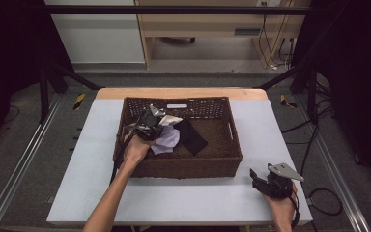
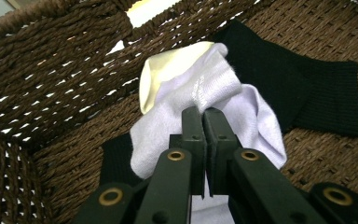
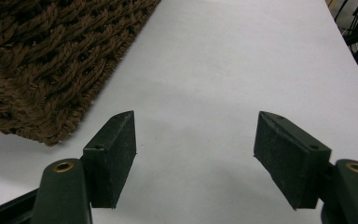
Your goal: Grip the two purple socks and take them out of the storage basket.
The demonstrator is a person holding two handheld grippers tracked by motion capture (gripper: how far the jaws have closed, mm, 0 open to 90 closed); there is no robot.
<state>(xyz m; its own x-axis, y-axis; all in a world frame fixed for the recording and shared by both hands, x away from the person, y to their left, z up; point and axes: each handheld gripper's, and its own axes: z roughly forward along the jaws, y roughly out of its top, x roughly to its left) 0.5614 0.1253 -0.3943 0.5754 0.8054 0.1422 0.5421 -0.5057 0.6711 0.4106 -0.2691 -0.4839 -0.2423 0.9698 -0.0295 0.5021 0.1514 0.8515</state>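
Note:
A brown wicker basket point(image 1: 222, 164) stands on the white table point(image 1: 183, 198). Inside it lie a white sock point(image 1: 168, 139) and a black sock point(image 1: 192, 136). My left gripper point(image 1: 158, 124) reaches into the basket's left part and is shut on the white sock point(image 2: 205, 88); its tips point(image 2: 204, 115) pinch a fold of the cloth. The black sock point(image 2: 284, 79) lies partly under the white one. My right gripper point(image 1: 257, 178) rests on the table to the right of the basket's front right corner, open point(image 3: 196, 149) with nothing between its jaws.
The basket's woven wall point(image 2: 51, 70) rises close on the left of the left gripper. A basket corner point(image 3: 42, 60) sits just left of the right gripper. Bare white table point(image 3: 223, 60) stretches ahead of it. Cables point(image 1: 319, 193) lie beyond the table's right edge.

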